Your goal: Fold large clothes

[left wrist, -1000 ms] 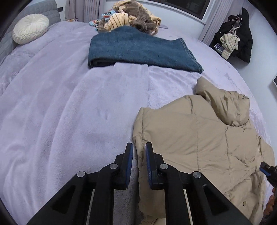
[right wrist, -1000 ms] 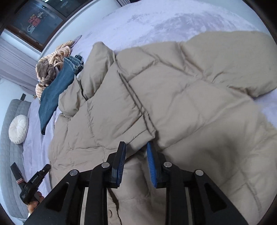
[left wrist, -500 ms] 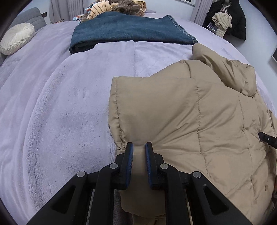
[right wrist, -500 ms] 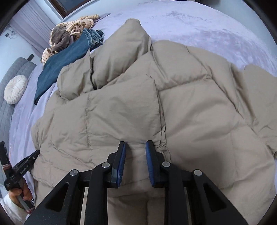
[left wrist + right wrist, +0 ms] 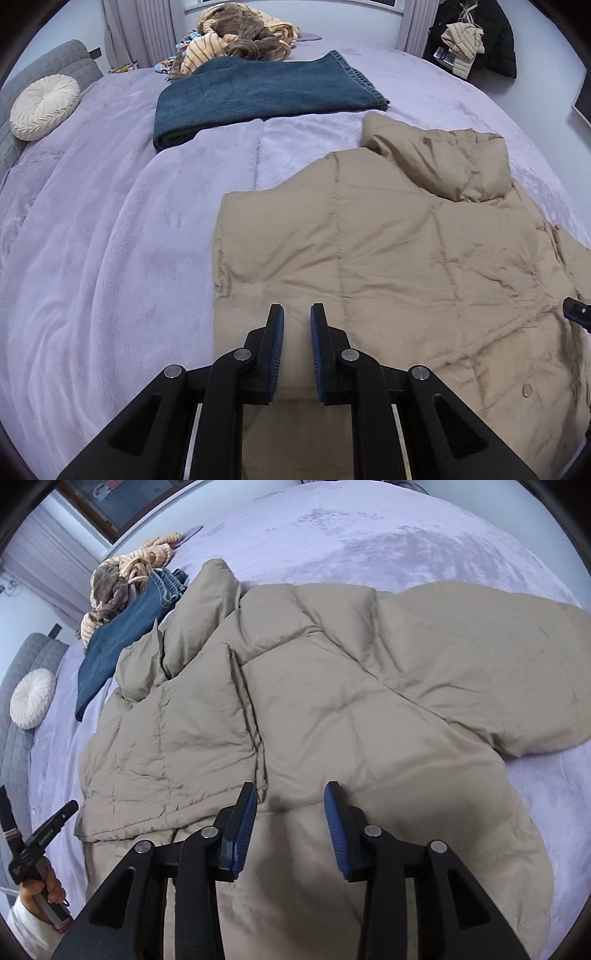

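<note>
- Lavender bed [image 5: 110, 258], left wrist view: tan puffer jacket [image 5: 406, 266] lies near right, its left side now folded inward; my left gripper [image 5: 297, 317] has a narrow gap, fabric between the pads, grip uncertain.
- Right wrist view: my right gripper [image 5: 290, 794] has just spread wide, releasing the jacket [image 5: 332, 720]; right sleeve [image 5: 480, 672] looks next.

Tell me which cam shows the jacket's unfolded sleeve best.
Right wrist: the sleeve lies fully spread across the bed, past the jacket's body. Left wrist shows only the folded side and hood; that sleeve is out of frame.
</note>
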Motion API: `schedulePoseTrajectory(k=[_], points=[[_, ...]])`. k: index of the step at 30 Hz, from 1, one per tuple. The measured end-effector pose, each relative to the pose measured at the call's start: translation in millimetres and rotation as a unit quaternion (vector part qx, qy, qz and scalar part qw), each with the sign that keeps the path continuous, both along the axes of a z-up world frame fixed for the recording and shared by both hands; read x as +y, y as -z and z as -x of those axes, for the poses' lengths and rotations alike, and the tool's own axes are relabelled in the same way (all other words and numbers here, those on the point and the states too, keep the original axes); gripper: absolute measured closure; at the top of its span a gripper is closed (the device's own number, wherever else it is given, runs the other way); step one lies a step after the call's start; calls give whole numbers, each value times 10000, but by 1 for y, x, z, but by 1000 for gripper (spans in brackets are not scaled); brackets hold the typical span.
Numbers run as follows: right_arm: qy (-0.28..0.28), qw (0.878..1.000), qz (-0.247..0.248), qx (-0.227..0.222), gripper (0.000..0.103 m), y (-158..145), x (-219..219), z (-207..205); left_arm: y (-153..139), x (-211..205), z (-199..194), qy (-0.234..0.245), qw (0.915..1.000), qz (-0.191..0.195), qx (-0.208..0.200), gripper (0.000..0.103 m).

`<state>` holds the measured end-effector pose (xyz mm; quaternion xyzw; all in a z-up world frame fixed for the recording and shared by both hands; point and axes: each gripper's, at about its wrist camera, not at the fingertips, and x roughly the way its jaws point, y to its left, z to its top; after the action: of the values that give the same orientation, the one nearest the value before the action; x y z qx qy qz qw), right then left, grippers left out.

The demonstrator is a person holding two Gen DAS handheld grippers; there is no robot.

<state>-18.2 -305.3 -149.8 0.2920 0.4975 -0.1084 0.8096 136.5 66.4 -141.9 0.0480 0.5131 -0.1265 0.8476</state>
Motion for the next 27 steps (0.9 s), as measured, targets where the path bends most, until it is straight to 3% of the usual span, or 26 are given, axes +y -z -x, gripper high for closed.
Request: schedulePoseTrajectory(k=[4,7,15,16,17,19,22,25,27], points=[[246,9987,-441,-2,56,-1,-15,25,-9,-38,24,161,9995,228,159,87],[374,9978,-546,13,48,-3,-27,45,-12,-68,40,306,9985,338,301,87],[813,9945,-657,8,41,-8,-86,97,-10,-156,75,828,9956,90,435,86],[891,9937,-674,11,41,-8,-97,103,-9,-164,77,870,9951,71,461,57],[959,9930,-693,15,41,-8,-106,109,-9,-174,79,876,9950,28,474,0],[1094,9912,-744,28,41,-7,-125,119,-18,-188,88,742,9971,-21,145,1],[1250,9895,-722,36,40,-5,-149,132,-22,-212,93,847,9962,-145,112,1],[1461,9857,-842,5,36,-2,-175,143,-21,-231,94,953,9948,-24,355,1],[1671,9811,-972,-96,23,1,-194,152,-16,-242,94,959,9940,19,534,1]])
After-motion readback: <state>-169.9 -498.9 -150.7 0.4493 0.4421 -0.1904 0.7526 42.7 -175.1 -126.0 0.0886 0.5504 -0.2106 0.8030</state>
